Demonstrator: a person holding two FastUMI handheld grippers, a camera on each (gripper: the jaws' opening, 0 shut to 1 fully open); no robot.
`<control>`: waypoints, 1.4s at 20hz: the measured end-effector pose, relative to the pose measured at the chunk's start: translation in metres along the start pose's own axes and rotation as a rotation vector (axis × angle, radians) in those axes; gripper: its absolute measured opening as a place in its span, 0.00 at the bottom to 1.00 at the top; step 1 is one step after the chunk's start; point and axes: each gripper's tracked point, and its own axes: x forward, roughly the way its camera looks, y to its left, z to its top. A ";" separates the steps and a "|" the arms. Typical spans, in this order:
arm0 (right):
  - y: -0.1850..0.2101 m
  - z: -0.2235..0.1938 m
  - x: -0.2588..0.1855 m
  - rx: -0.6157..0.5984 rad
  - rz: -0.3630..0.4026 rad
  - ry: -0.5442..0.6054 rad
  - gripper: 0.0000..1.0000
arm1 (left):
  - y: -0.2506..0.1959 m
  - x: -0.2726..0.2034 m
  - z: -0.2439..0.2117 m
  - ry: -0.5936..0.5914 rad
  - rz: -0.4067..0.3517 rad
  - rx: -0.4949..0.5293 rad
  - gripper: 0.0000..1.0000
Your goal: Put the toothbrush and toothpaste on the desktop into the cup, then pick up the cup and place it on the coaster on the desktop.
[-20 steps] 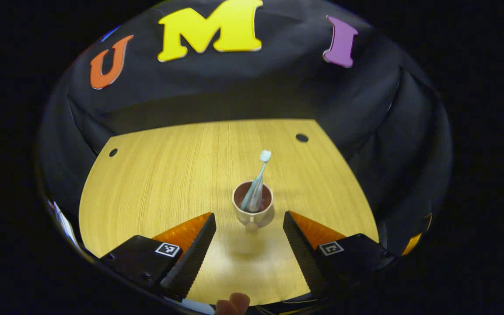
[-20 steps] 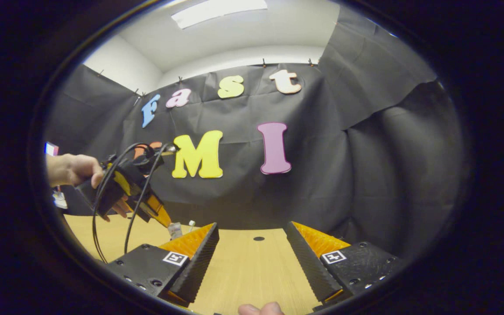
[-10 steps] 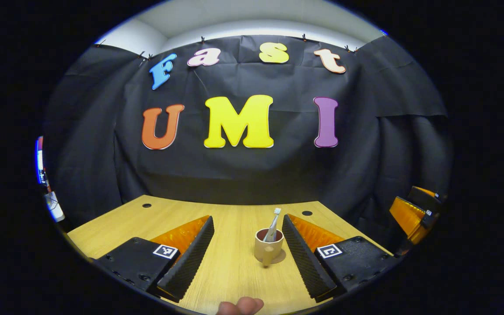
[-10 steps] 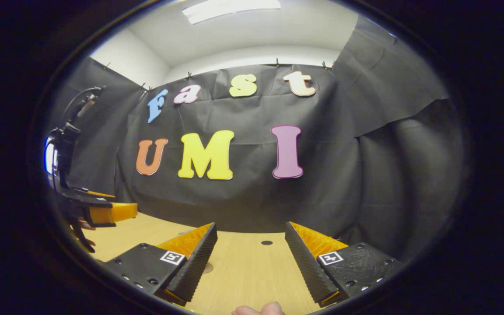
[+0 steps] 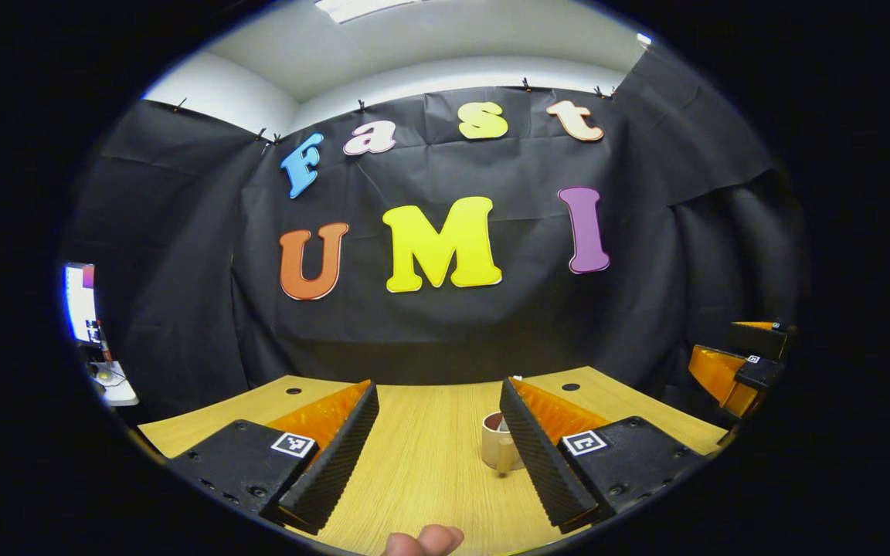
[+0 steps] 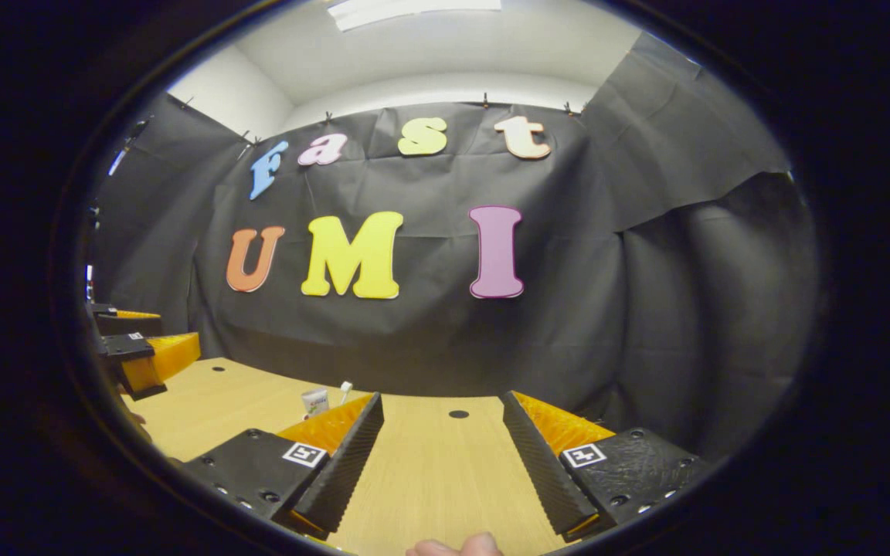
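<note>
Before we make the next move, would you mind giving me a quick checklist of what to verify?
1. Left gripper open, nothing between its fingers: ok.
2. Right gripper open, nothing between its fingers: ok.
3. Cup upright on the desktop: ok.
4. Toothbrush and toothpaste in the cup: cannot tell. In the right gripper view their tops stand side by side above a finger that hides what they stand in.
5. Cup on the coaster: cannot tell. A finger of the left gripper covers part of its base.
6. Both grippers apart from the cup: ok.
</note>
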 end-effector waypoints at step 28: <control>0.026 -0.004 0.002 0.004 0.009 0.002 0.96 | -0.002 0.003 -0.009 -0.015 0.007 -0.011 0.99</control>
